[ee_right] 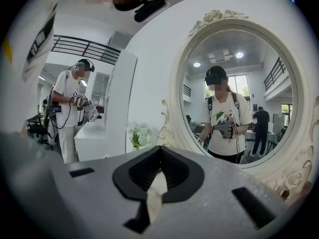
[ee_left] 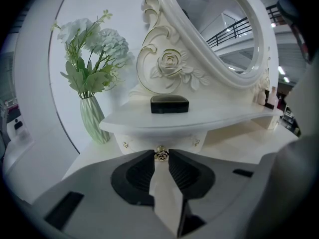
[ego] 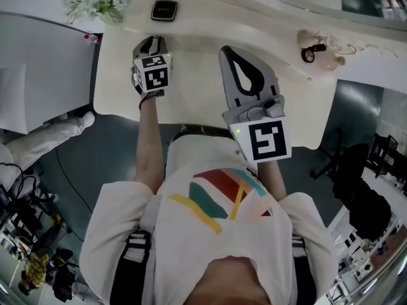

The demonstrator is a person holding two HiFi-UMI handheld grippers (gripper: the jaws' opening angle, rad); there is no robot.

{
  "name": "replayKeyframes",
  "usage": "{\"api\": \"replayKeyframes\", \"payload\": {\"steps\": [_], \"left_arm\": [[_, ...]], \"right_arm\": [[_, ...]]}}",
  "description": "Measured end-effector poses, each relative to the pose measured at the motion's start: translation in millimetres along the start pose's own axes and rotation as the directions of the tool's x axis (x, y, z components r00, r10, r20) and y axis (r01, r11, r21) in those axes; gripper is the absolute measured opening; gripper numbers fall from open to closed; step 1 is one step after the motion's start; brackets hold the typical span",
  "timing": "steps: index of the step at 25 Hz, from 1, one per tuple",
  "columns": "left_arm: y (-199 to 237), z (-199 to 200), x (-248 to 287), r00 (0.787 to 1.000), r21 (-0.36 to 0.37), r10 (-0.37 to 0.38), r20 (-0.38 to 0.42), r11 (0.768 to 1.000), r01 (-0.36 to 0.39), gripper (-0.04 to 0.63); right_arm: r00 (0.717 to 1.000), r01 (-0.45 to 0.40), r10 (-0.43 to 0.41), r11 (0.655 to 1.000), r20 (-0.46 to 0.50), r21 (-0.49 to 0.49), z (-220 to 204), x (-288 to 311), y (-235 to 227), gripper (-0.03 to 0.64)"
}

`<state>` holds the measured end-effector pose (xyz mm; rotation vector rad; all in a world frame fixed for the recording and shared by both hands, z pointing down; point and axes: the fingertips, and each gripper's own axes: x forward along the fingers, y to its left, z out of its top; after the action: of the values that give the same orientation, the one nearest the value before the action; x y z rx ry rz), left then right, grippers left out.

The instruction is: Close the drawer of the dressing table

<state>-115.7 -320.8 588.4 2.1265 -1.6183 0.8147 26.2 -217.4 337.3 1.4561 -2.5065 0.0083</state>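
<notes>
My left gripper (ego: 152, 41) reaches over the white dressing table (ego: 191, 100) toward its raised shelf. In the left gripper view its jaws (ee_left: 161, 156) are closed on the small golden rose knob (ee_left: 161, 154) of the drawer (ee_left: 130, 142), whose white front sits just under the shelf edge (ee_left: 189, 121). How far out the drawer stands is hidden. My right gripper (ego: 231, 51) hovers above the tabletop to the right; its jaws (ee_right: 159, 151) meet with nothing between them and point at the oval mirror (ee_right: 234, 83).
A black box (ego: 164, 10) lies on the shelf, and a green vase of flowers (ee_left: 93, 118) stands to its left. Small bottles (ego: 313, 51) sit at the table's right end. A white partition (ego: 44, 68) flanks the left side. Another person (ee_right: 70, 108) stands far behind.
</notes>
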Motion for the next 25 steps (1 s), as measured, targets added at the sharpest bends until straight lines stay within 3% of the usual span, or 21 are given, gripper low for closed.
{"api": "replayKeyframes", "payload": {"steps": [11,20,25], "left_arm": [[0,-1,2,1.0,-0.018,0.014,0.003,1.0,-0.014,0.087],[-8,12,-14,0.999,-0.091,0.019,0.04,0.996,-0.015,0.094],[-12,16,-26,0.998,-0.046,0.037,0.055,0.998,-0.034,0.092]], "right_arm": [[1.0,0.004,-0.004,1.0,0.0,0.006,-1,-2,-3,0.0],[1.0,0.014,-0.015,1.0,0.018,0.012,3,-10,-6,0.0],[0.999,0.023,-0.023,1.0,0.042,0.013,9,-18,-9,0.0]]}}
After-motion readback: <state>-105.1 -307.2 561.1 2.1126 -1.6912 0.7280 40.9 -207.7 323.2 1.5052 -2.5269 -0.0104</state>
